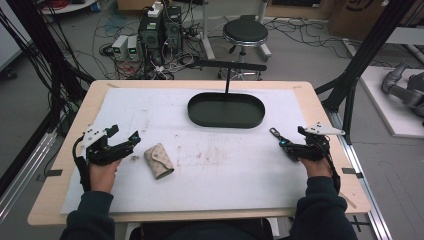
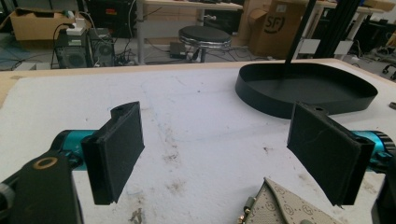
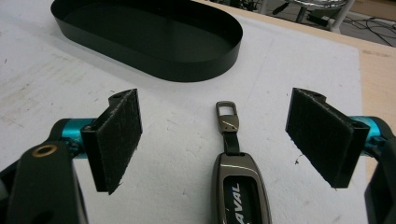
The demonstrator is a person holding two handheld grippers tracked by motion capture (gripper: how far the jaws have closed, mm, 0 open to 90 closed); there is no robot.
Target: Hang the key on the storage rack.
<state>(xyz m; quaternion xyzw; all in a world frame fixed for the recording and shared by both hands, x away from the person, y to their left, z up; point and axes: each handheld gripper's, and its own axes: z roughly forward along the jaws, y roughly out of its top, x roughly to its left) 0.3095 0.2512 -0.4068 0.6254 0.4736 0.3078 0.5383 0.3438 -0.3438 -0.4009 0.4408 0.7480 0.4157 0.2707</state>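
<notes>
My right gripper (image 3: 212,140) stands wide over the bronze metal car key fob (image 3: 240,189) near the table's right edge: rigid, probably slick, best pinched across its flanks. My left gripper (image 2: 217,154), equally wide, nears the soft beige pouch (image 1: 159,161), left of centre.

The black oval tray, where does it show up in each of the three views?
High view: the black oval tray sits at the table's far centre.
Left gripper view: upper right, beyond the right jaw.
Right gripper view: upper left, ahead of the jaws.
Shared landmark: the white table mat under it.
</notes>
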